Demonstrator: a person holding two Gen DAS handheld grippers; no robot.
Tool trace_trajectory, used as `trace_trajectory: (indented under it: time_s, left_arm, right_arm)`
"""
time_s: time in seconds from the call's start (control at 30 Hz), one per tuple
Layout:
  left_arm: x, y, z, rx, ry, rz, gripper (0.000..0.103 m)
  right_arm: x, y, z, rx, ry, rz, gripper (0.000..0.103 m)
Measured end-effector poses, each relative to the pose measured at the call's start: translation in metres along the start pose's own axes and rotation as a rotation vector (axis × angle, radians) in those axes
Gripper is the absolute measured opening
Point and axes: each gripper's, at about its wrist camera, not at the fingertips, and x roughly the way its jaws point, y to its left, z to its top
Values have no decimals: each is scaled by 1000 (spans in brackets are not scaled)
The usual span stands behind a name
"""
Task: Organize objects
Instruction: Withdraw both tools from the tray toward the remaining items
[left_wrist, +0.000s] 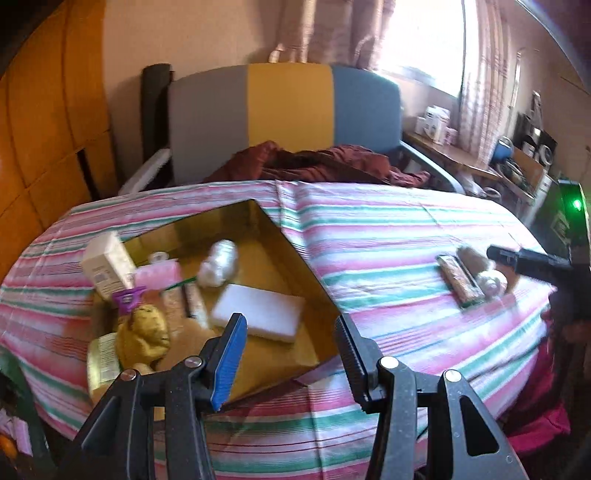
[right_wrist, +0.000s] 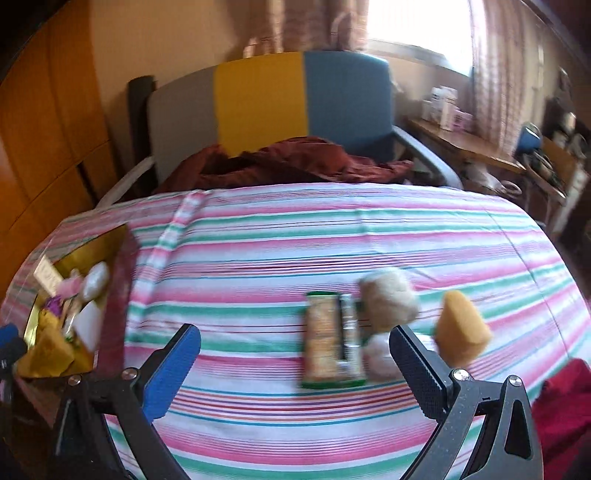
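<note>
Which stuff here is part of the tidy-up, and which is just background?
Job:
- gold box, already holding the white sponge and other small items
- snack packet, loose on the striped cloth
- tan round lump
- yellow sponge wedge

Lying about:
- red cloth on the chair
- side table clutter

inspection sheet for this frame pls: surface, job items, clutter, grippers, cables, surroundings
Surface: striped cloth over the work surface, creased in places.
Job's things: gold box at left, open, holding a white sponge block, purple clip, yellow item and packets. Loose on the cloth at right: green-edged packet, two pale fuzzy lumps, orange wedge.
Clutter: dark red fabric behind the far edge.
Grippers: left gripper open over the box's near corner, empty; right gripper open, empty, near the loose items.
Cables: nothing seen.
Surroundings: three-colour chair, curtained window, crowded side table.
</note>
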Motion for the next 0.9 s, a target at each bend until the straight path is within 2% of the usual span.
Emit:
trace_trajectory:
  time_s: [0.37,0.5,0.63,0.9]
  left_arm:
    - [17,-43,-3,96,60,-105,50]
    - [24,-54,-3,124,85,-127,50]
    - [30,-70,1,161,104,-149,50]
    - [63,-117,15,239,162,-212,50]
  right_arm:
    - [-4,-129,14,223,13,-160,103]
    - [8,-161,12,291,37,-178,103]
    - [20,-176,6,326,63,-178,103]
    - [21,-178,3,347,69,-137,103]
